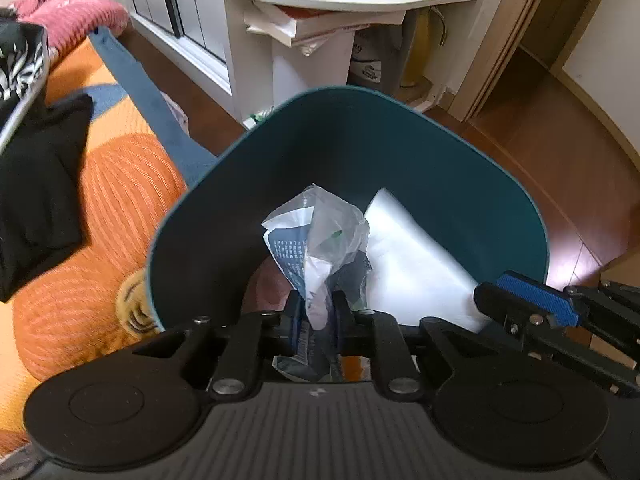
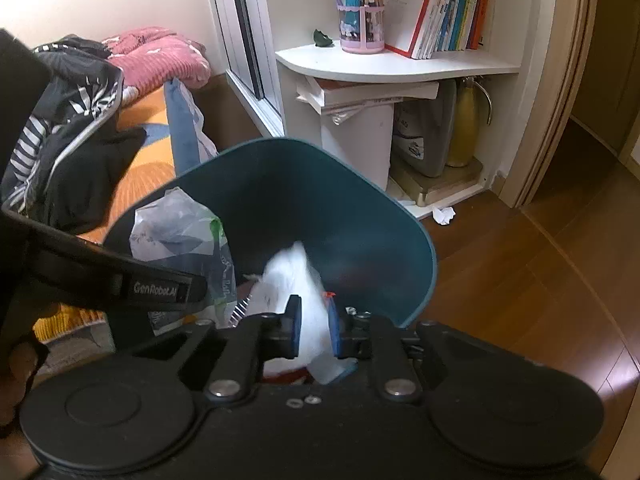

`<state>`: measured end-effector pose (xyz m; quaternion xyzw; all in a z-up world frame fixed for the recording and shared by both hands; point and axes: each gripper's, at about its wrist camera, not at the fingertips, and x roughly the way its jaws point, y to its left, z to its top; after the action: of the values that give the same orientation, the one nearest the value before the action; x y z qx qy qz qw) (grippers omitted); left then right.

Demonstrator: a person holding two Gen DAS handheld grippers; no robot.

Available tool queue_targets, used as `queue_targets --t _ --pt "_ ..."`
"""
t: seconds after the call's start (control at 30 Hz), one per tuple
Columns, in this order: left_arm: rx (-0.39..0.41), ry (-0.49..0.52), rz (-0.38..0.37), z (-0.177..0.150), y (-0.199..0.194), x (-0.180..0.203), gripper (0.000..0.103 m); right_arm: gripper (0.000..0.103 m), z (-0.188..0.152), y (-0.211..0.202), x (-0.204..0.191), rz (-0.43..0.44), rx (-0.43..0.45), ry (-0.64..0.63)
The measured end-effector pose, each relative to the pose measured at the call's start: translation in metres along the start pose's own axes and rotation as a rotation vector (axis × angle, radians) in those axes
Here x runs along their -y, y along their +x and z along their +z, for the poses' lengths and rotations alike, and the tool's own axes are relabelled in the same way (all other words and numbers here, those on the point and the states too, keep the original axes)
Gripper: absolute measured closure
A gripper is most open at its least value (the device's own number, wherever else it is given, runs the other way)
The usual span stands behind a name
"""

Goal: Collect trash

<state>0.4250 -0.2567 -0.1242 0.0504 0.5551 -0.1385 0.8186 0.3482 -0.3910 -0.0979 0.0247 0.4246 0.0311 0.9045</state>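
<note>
The left gripper (image 1: 316, 312) has its fingers pinching a crumpled plastic wrapper (image 1: 320, 236) printed with dark blue text, held upright over the open mouth of a teal trash bin (image 1: 460, 168). The right gripper (image 2: 313, 330) has its fingers clamped on a white plastic bag (image 2: 292, 276), which also sits in the mouth of the bin, just beside the wrapper. In the left wrist view the white bag lies against the bin's right inner wall. The bin stands on the wooden floor (image 2: 520, 280), close to the edge of a bed with an orange cover (image 1: 120, 184). Behind it, a crumpled paper ball (image 2: 444, 215) lies on the floor at the base of a white shelf unit (image 2: 392, 66) carrying books (image 2: 452, 8) and a pen holder (image 2: 362, 28).
</note>
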Motion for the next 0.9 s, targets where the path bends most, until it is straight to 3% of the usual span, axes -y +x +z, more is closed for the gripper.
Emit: queue_targets --t 0.17,0.43,0.5,0.53,0.57,0.7,0.8,0.9 --pt "-0.005 -0.026 -0.019 -0.003 0.003 -0.002 0.075 0.080 -0.004 -0.007 0.004 0.022 0.012 0.002" --pt "0.055 -0.033 -0.055 -0.016 -0.025 -0.002 0.072 0.073 -0.009 -0.039 0.010 0.067 0.081 0.007" --pt "0.085 -0.029 -0.059 -0.020 -0.036 -0.002 0.053 0.073 -0.010 -0.049 0.011 0.073 0.097 0.015" --pt "0.105 -0.028 -0.057 -0.023 -0.043 -0.001 0.032 0.073 -0.011 -0.054 0.012 0.074 0.106 0.023" --pt "0.126 -0.028 -0.051 -0.025 -0.048 -0.002 0.023 0.073 -0.011 -0.059 0.012 0.077 0.114 0.030" --pt "0.149 -0.044 -0.048 -0.029 -0.066 -0.002 0.023 0.071 -0.013 -0.084 0.016 0.104 0.156 0.052" --pt "0.185 -0.025 -0.039 -0.036 -0.087 -0.001 0.023 0.058 -0.016 -0.104 0.015 0.115 0.183 0.049" --pt "0.222 -0.027 -0.052 -0.047 -0.110 -0.002 0.023 0.058 -0.018 -0.121 0.014 0.137 0.204 0.058"
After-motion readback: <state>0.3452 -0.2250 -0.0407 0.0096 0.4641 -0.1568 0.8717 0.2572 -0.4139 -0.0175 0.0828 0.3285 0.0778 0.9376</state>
